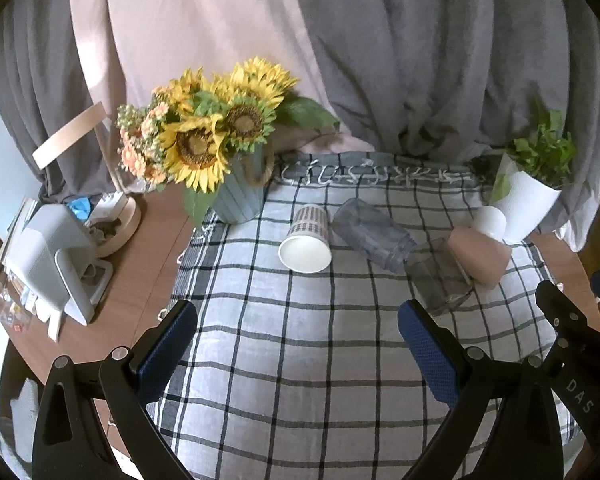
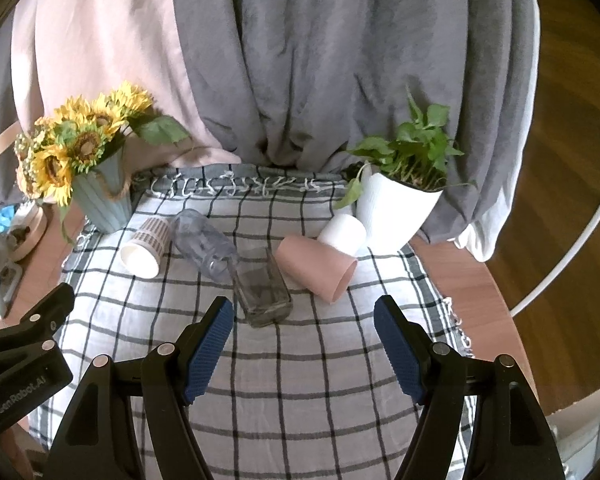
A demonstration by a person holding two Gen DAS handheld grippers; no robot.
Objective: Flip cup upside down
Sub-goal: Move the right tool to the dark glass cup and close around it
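A: Largest first. We have the grey-and-white checked cloth (image 2: 300,360) over the round wooden table (image 2: 460,280), and all five cups lie on their sides on it.

B: Order them for us?

A: Pink cylindrical plastic cup (image 2: 318,266), then the square clear glass tumbler (image 2: 262,290), the clear bluish plastic cup (image 2: 204,246), the patterned white paper cup (image 2: 146,248), and the small plain white cup (image 2: 342,234), which touches the pink one. (The task doesn't say which cup, so we can't tell.)

B: Grippers?

A: Our left gripper (image 1: 296,340) and right gripper (image 2: 304,340) both hover near the cloth's front, jaws spread wide, gripping nothing, apart from every cup.

B: Progress?

A: We judge it at the start: no cup is grasped or inverted. The reach, grasp, turn and rim-down placement are all left.
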